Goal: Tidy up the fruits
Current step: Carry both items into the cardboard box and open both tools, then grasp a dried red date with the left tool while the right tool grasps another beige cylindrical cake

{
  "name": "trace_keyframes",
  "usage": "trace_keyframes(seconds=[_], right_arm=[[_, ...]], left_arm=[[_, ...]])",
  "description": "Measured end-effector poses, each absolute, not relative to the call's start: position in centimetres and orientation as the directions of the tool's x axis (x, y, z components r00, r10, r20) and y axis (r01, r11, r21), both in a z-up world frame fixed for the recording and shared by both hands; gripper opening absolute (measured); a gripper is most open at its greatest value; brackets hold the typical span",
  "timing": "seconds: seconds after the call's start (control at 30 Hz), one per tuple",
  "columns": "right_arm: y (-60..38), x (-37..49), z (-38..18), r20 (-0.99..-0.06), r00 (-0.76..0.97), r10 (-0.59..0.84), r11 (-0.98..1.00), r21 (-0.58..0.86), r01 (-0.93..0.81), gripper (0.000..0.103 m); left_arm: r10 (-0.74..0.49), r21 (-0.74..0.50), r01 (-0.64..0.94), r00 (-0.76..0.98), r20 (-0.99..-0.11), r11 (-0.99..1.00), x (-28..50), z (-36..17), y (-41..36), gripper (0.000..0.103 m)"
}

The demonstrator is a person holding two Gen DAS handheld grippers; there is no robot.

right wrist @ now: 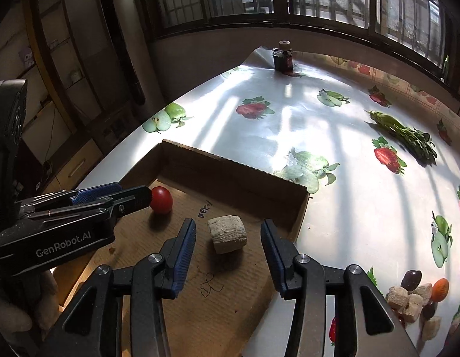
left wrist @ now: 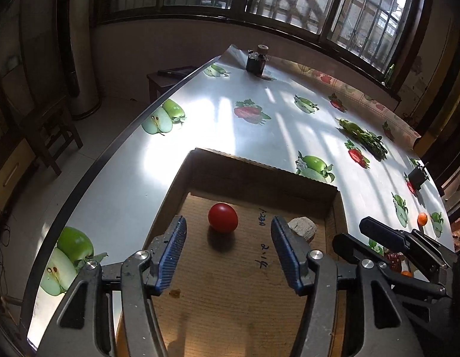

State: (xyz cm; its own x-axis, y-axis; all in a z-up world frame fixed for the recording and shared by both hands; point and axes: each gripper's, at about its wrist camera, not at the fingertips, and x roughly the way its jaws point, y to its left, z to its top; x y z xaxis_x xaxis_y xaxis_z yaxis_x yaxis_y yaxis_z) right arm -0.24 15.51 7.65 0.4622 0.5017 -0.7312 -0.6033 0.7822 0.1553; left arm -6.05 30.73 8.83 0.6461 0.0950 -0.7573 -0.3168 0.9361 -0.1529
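On the table with the fruit-print cloth (right wrist: 334, 208), a shallow cardboard box (right wrist: 230, 172) sits near the person's side, and two things lie on its floor: a red tomato (left wrist: 223, 217) toward the left and a pale, fibrous chunk (right wrist: 227, 233) to its right, a little apart from it. The left gripper (left wrist: 228, 244) hangs just over the box with its jaws spread, empty, the tomato lying just ahead of its blue pads (left wrist: 173, 253). The right gripper (right wrist: 228, 247) is likewise spread wide and holds nothing, the chunk lying between its tips. More fruit waits in a small heap (right wrist: 417, 294) off to the right on the cloth, well apart from the box. The two tools are close together here, so I'd worry they could knock each other, or that a finger brushing the tomato would send it rolling across the box floor. Reaching right, the far gripper could also scatter that loose heap.
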Motion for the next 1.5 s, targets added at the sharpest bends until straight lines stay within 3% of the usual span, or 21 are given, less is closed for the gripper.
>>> trace_keyframes(seconds=[0.1, 0.17, 0.53, 0.87, 1.1, 1.37, 1.5], right_arm=[[12.9, -1.6, 9.0, -0.698, 0.477, 0.534, 0.787, 0.205, -0.582, 0.059], [11.2, -2.6, 9.6, -0.682, 0.484, 0.548, 0.793, 0.239, -0.561, 0.064], [1.6, -6.9, 10.2, -0.631, 0.573, 0.523, 0.844, 0.29, -0.451, 0.069], [-9.9, -6.6, 9.4, -0.628, 0.669, 0.399, 0.917, 0.284, -0.28, 0.069], [-18.0, -3.8, 7.1, -0.68, 0.676, 0.284, 0.951, 0.289, -0.108, 0.069], [-14.9, -0.4, 4.5, -0.734, 0.598, 0.323, 0.946, 0.265, -0.186, 0.068], [-13.4, 0.7, 3.2, -0.744, 0.574, 0.341, 0.94, 0.262, -0.219, 0.053]], left_arm=[[0.158, -0.092, -0.316, 0.681, -0.715, 0.944, -8.4, 10.7, 28.4, 0.082], [0.167, -0.08, -0.306, 0.7, -0.694, 0.949, -9.7, 11.5, 26.8, 0.082], [0.151, -0.051, -0.242, 0.741, -0.654, 0.969, -13.5, 13.3, 20.2, 0.082], [0.103, -0.079, -0.221, 0.704, -0.703, 0.972, -12.4, 11.8, 18.0, 0.082], [-0.006, -0.129, -0.147, 0.638, -0.77, 0.981, -9.4, 8.6, 15.3, 0.082], [-0.127, -0.192, -0.049, 0.588, -0.799, 0.98, -4.9, 6.0, 10.8, 0.081], [-0.147, -0.181, -0.004, 0.569, -0.809, 0.983, -3.0, 4.7, 8.6, 0.069]])
